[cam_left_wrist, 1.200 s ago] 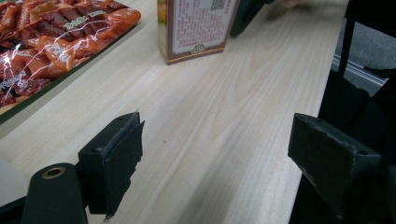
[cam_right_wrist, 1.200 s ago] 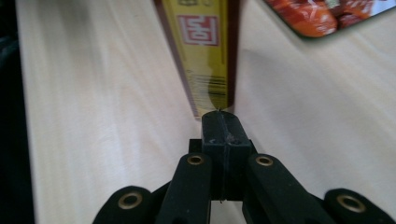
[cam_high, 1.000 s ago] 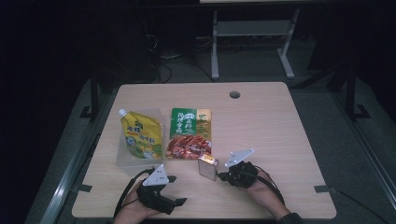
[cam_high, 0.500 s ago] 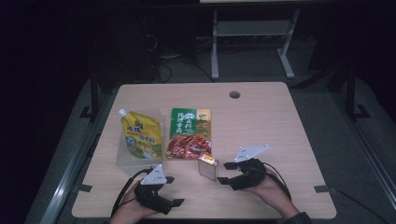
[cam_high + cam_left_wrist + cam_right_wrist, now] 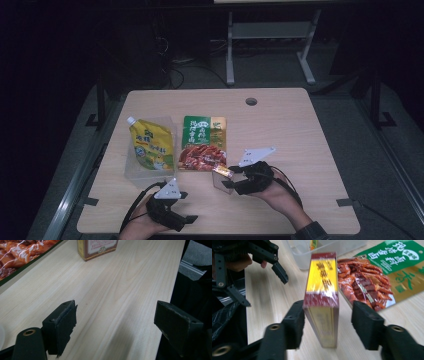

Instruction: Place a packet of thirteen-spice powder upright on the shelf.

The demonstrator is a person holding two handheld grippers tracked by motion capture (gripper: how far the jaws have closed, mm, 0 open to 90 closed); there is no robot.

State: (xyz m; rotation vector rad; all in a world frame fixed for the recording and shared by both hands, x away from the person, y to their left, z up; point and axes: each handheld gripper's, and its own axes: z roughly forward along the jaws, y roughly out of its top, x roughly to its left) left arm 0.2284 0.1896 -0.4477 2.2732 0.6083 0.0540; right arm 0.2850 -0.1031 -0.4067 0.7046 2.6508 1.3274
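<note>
at the near left of the table (image 5: 300, 130) the left gripper (image 5: 172, 212) is held spread over bare wood, nothing between its jaws. right of it, near the red pouch (image 5: 202, 150), the box (image 5: 322, 297) stands on edge between the spread jaws of the right gripper (image 5: 327, 322), one pad touching, the other apart. if closed off-centre, the box could be tipped or pushed onto the pouch.

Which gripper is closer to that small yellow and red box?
Right. The right gripper has the small yellow and red box between its open jaws; the left gripper sits apart, near the table edge.
</note>
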